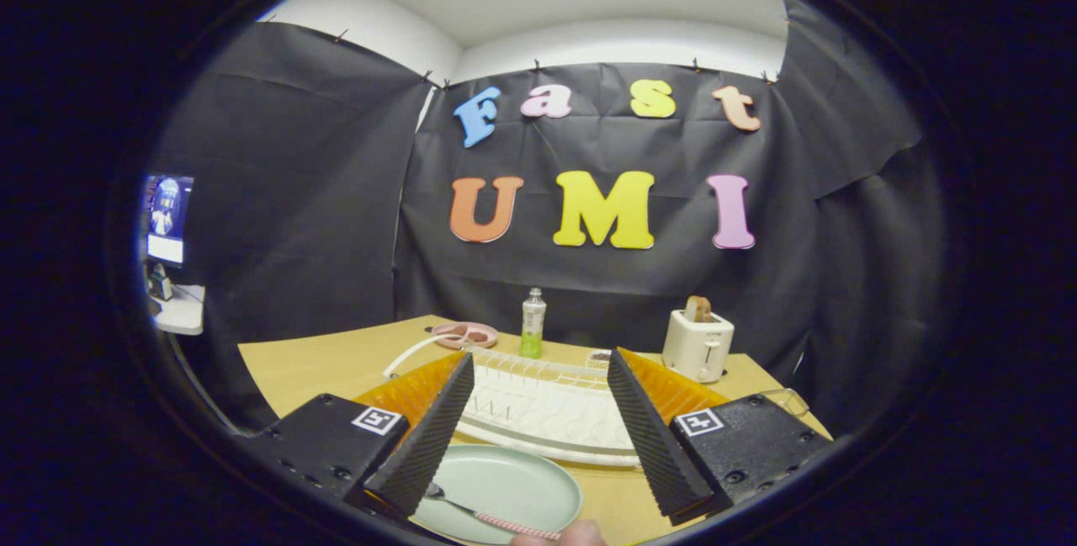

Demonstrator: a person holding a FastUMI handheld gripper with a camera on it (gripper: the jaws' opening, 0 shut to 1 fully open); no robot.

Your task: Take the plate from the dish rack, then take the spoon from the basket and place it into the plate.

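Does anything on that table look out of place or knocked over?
Nothing stands out. The spoon lies in the plate between the open gripper fingers, and the bottle and toaster beyond the dish rack stand upright.

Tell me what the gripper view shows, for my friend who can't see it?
A spoon lies in a pale green plate on the wooden table, under the open gripper, which holds nothing. Beyond the fingers sits a white dish rack, with a green bottle, a pink dish and a white toaster behind it.
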